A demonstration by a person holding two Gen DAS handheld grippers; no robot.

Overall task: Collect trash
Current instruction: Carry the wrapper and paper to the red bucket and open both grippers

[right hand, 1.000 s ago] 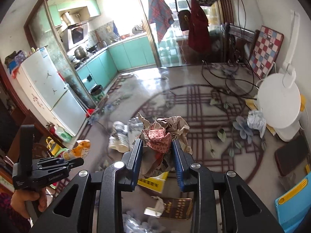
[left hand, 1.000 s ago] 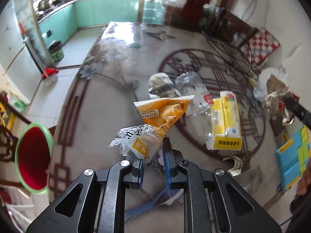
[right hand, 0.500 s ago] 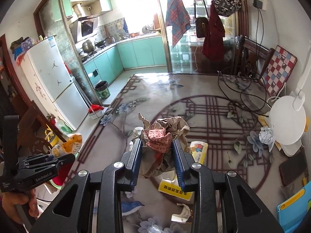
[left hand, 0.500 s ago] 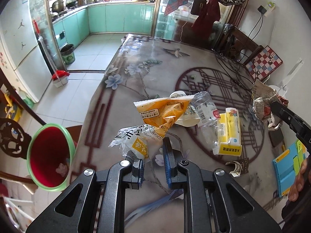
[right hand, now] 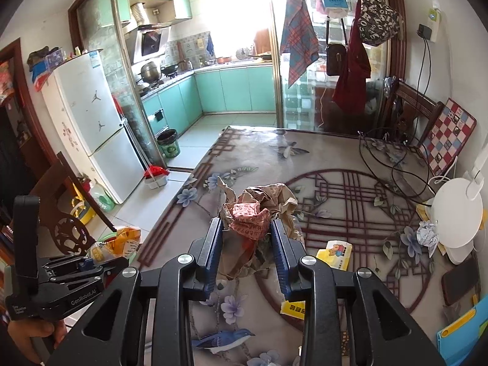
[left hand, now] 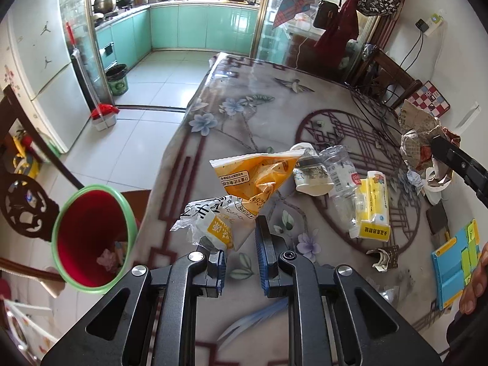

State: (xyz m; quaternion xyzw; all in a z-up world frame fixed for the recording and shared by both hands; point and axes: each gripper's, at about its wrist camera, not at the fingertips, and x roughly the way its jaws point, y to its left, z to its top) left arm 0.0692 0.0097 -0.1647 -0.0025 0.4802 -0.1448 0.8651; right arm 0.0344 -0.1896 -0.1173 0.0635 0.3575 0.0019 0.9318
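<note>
Two tongs lifting trash above a flower-patterned desk [left hand: 231, 97].

The desk is carrying a yellow tissue pack [left hand: 374, 204], a crushed clear bottle [left hand: 340, 180] touching it, and a paper cup [left hand: 311, 174] lying on its side beside the bottle. Off the desk's left edge, a red bin with a green rim [left hand: 91, 238] is standing on the floor. The right tongs [right hand: 245, 244] are clenching a wad of crumpled brown and red paper [right hand: 253, 213] above the desk. The left tongs [left hand: 241, 253] are fully closed, pinching the corner of a yellow and white snack wrapper [left hand: 244, 183] in the air near the desk's left edge, close to the bin.
</note>
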